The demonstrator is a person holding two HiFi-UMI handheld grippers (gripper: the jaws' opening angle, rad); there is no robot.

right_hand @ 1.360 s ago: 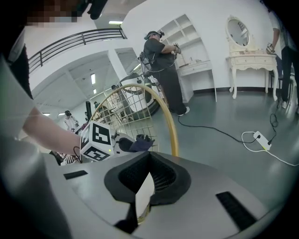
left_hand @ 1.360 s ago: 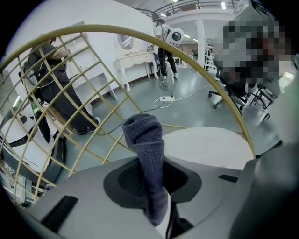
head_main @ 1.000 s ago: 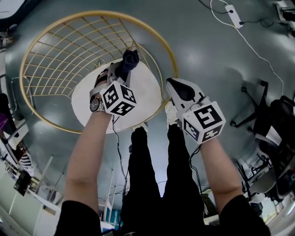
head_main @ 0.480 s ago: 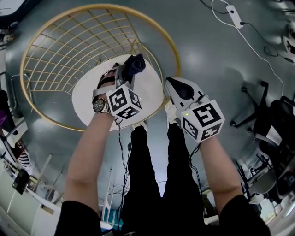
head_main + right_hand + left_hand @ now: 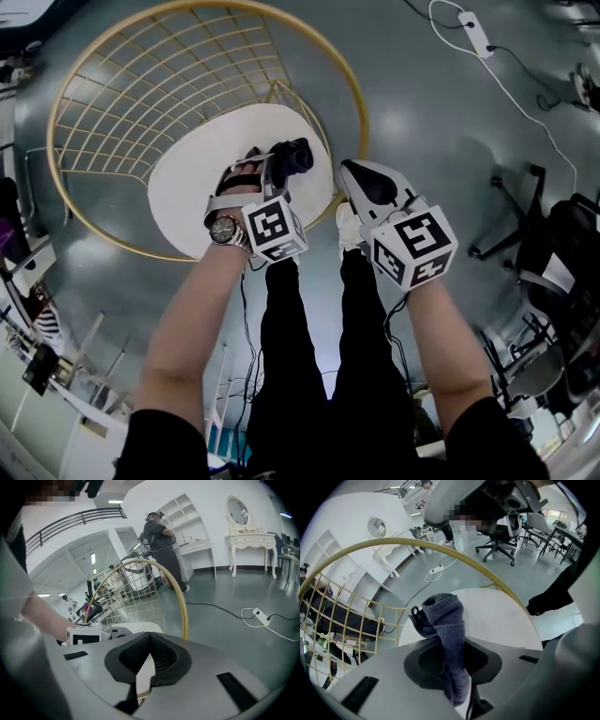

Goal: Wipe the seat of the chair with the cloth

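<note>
The chair has a round white seat (image 5: pixel 192 183) and a gold wire back (image 5: pixel 141 84). My left gripper (image 5: pixel 281 167) is shut on a dark blue cloth (image 5: pixel 292 155), which bunches out past the jaws over the right part of the seat. In the left gripper view the cloth (image 5: pixel 443 620) stands up between the jaws of the left gripper (image 5: pixel 452 667), with the seat (image 5: pixel 497 616) behind it. My right gripper (image 5: pixel 368 185) is shut and holds nothing, just off the seat's right edge by the gold rim (image 5: pixel 180 597).
A power strip (image 5: pixel 473 28) with a white cable lies on the grey floor at the far right. An office chair base (image 5: pixel 511 220) stands to the right. The person's black trouser legs (image 5: pixel 319 337) are just below the seat. Another person (image 5: pixel 161 541) stands behind the chair.
My left gripper has slid with the cloth across the seat, to the right and toward the near edge. The right gripper has stayed where it was.
</note>
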